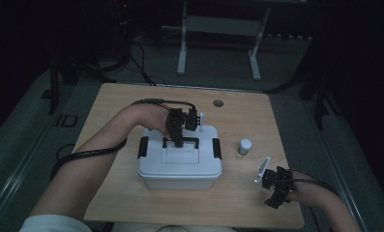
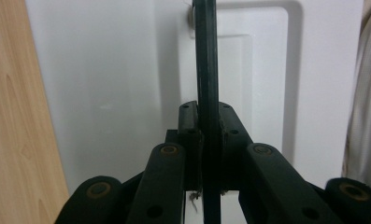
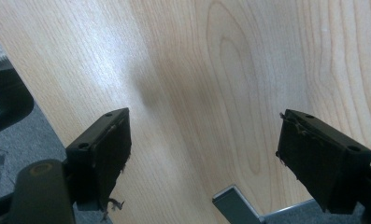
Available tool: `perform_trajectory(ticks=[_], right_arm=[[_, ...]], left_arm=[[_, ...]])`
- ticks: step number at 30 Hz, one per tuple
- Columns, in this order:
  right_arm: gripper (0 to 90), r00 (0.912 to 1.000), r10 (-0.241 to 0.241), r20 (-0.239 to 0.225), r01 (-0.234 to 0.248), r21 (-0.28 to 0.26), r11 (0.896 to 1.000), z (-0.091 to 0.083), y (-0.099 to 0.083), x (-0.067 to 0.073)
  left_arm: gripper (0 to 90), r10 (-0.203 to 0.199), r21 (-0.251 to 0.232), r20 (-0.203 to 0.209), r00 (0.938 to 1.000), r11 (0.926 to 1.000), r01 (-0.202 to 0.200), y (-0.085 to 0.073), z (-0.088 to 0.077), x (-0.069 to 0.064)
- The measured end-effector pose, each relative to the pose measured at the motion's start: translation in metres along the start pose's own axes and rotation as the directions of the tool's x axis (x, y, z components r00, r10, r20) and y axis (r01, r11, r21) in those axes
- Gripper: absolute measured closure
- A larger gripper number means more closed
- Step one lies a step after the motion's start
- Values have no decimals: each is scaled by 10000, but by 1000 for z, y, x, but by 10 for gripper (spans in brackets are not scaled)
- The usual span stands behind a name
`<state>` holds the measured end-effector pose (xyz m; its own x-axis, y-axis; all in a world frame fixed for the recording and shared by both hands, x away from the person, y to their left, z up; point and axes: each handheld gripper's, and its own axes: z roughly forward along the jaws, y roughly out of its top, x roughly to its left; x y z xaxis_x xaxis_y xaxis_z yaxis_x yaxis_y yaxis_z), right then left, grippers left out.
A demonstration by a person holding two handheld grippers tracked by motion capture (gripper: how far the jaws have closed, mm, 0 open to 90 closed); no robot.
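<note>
The wooden table is carrying a white lidded box near its middle. The left gripper is reaching over that box, its jaws pinching the box's dark handle. The right gripper is hovering over bare wood at the near right corner, jaws spread with nothing between them. A small white jar, possibly capped, is standing right of the box.

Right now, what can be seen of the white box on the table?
The white box looks like plastic, rectangular with rounded corners, sitting upright near the middle of the wooden table. Its lid is on, with a black latch at each end and a recessed centre panel. A thin dark handle stands raised over the lid, and the left hand-held gripper is shut on it.
</note>
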<state>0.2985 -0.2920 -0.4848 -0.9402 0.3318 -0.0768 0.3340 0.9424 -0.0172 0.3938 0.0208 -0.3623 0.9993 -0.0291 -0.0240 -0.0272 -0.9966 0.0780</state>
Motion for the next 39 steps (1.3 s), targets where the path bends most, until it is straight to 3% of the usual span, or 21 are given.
perform_trajectory(ticks=[13,16,21,33,39], right_arm=[[169,10000,8,72,-7,-71,10000,-5,-1,1],[131,9996,-270,129,269,72,9996,-5,-1,3],[130,9996,-276,-10,276,-23,9996,-7,-1,4],[121,9992,-367,-161,365,-110,9993,-16,4,7],[111,9984,-320,-471,319,-30,9995,-19,7,9]], left_arm=[[835,171,-199,-102,9998,9997,-173,-1,-17,-4],[835,159,-239,-104,9998,9996,-162,-2,-23,-6],[835,127,-354,-160,9998,9993,-133,-3,-30,-10],[835,-34,-403,-222,9997,9992,25,-21,-45,-16],[835,-296,-451,-292,9991,9986,283,-40,-52,-19]])
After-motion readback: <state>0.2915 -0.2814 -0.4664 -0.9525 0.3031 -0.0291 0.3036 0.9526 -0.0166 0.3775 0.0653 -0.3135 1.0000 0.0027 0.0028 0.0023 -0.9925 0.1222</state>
